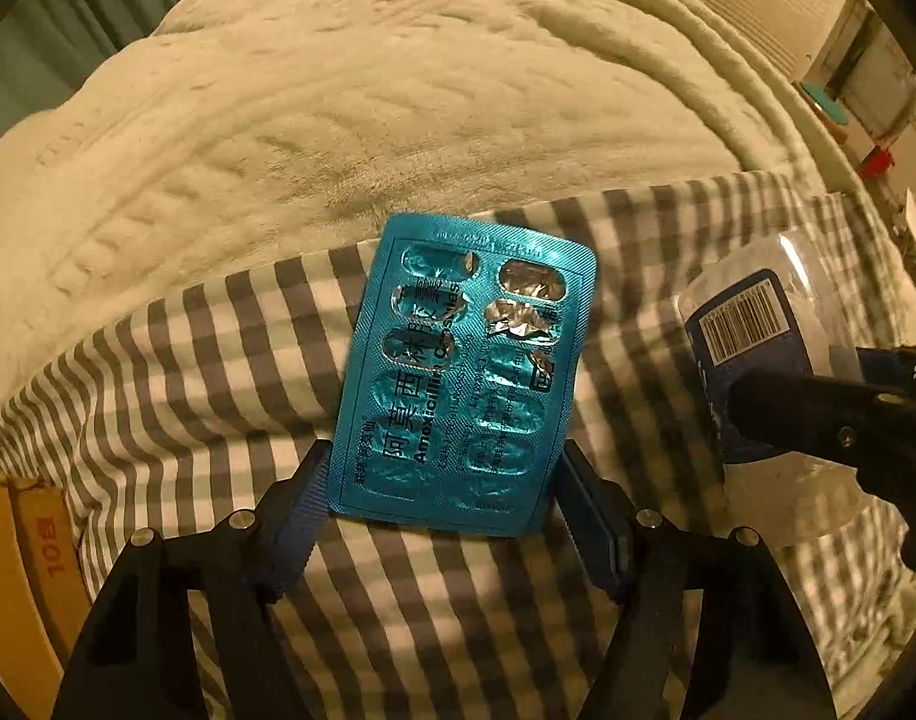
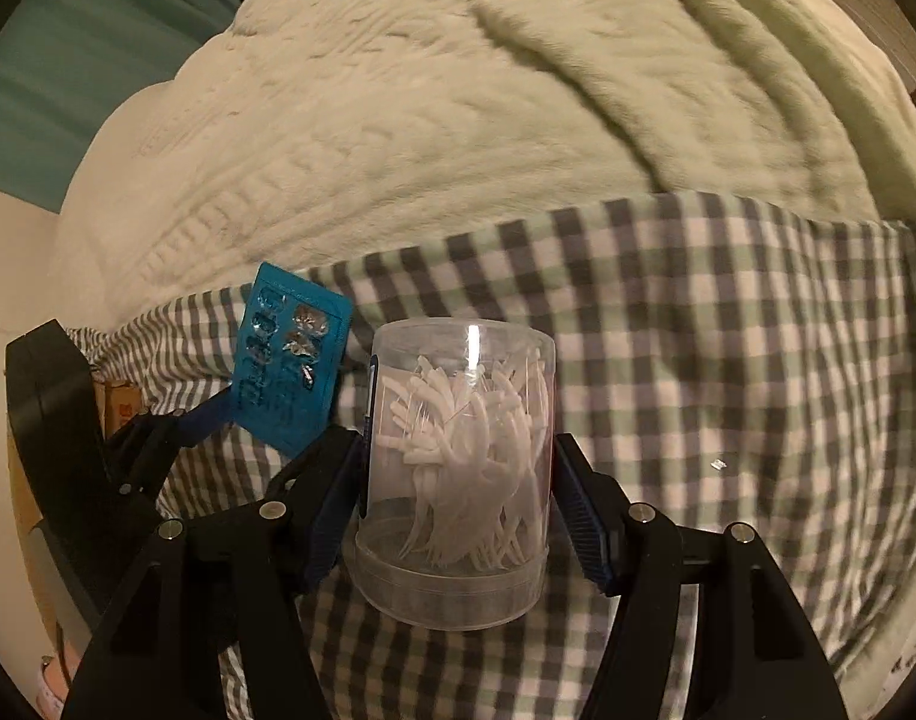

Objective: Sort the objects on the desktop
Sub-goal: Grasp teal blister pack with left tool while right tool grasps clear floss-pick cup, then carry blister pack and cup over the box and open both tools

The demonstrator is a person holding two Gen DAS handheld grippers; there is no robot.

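Note:
A teal foil blister pack (image 1: 458, 372) of capsules, some pockets torn, sits between the fingers of my left gripper (image 1: 445, 462), whose pads press on its two long edges. In the right wrist view the same blister pack (image 2: 290, 372) stands tilted above the checked cloth. My right gripper (image 2: 458, 444) is shut on a clear plastic jar (image 2: 458, 468) full of white floss picks, one pad on each side of its wall. The left wrist view shows that jar (image 1: 758, 324) at the right, with its blue barcode label, in the black right gripper.
Both grippers hang over a grey and white checked cloth (image 2: 698, 360). A thick cream blanket (image 1: 338, 108) is heaped behind it. A cardboard box (image 1: 32, 540) sits at the left edge. A tiny scrap (image 2: 719, 464) lies on the cloth to the right.

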